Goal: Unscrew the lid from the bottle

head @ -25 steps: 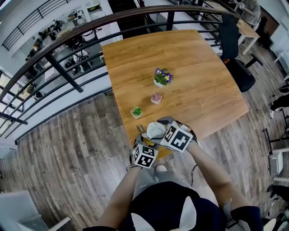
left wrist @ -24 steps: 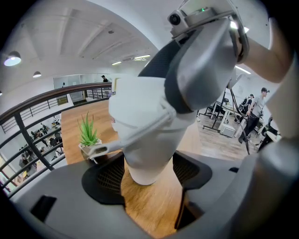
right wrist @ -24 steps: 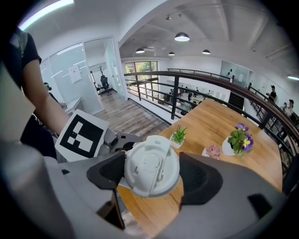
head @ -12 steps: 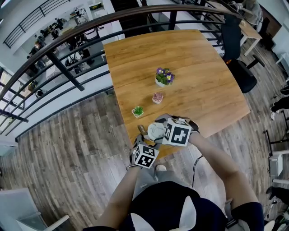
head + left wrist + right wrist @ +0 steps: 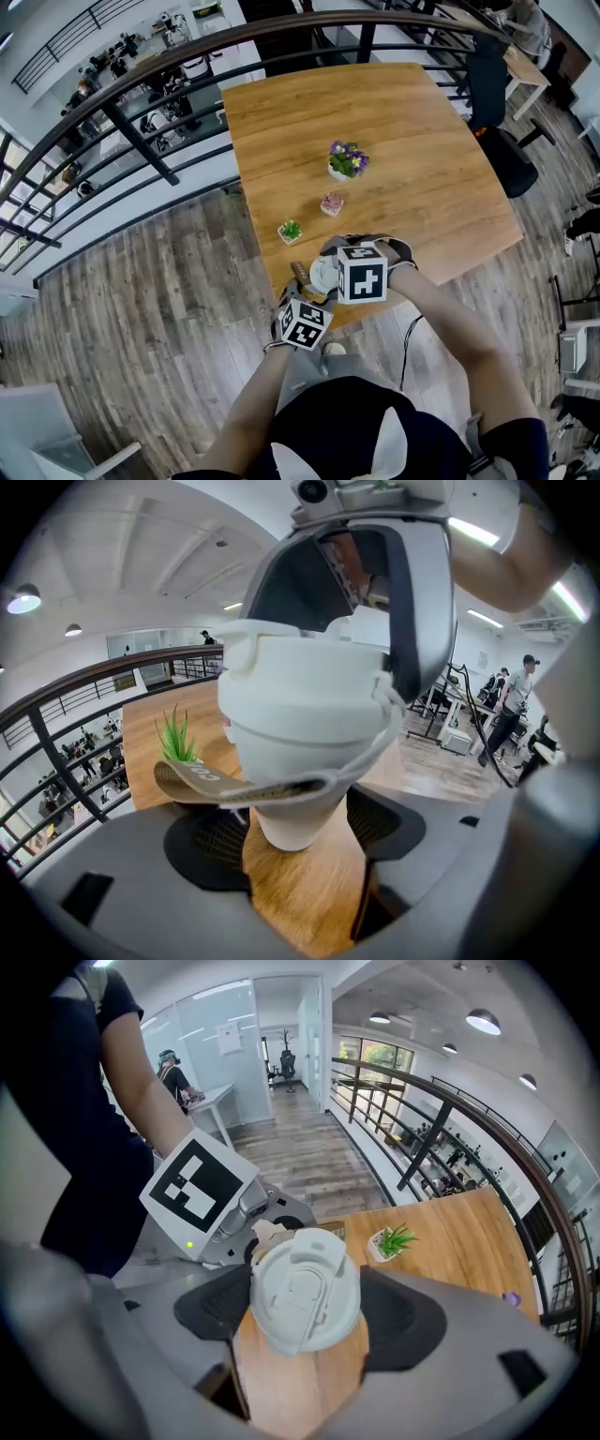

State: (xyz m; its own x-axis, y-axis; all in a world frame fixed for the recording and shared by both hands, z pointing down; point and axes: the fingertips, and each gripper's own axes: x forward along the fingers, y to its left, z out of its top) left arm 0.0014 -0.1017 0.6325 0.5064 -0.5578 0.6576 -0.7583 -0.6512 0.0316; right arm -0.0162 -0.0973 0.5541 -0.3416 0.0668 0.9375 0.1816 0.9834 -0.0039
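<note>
Because the lid (image 5: pixel 304 1286) must turn and the bottle (image 5: pixel 286 803) must not, the left gripper (image 5: pixel 298 841) clamps its fingers (image 5: pixel 208 841) on the bottle's lower body at the near edge of the bench (image 5: pixel 412 141). The right gripper (image 5: pixel 305 1309) reaches down from above, fingers (image 5: pixel 217 1305) spread wide yet closed on the lid's rim, ready to twist.

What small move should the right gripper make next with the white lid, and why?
Probably twist the right gripper slightly about the white lid to loosen it. Its fingers press both sides of the lid, which sits flush on the bottle, and the left gripper clamps the bottle's base.
</note>
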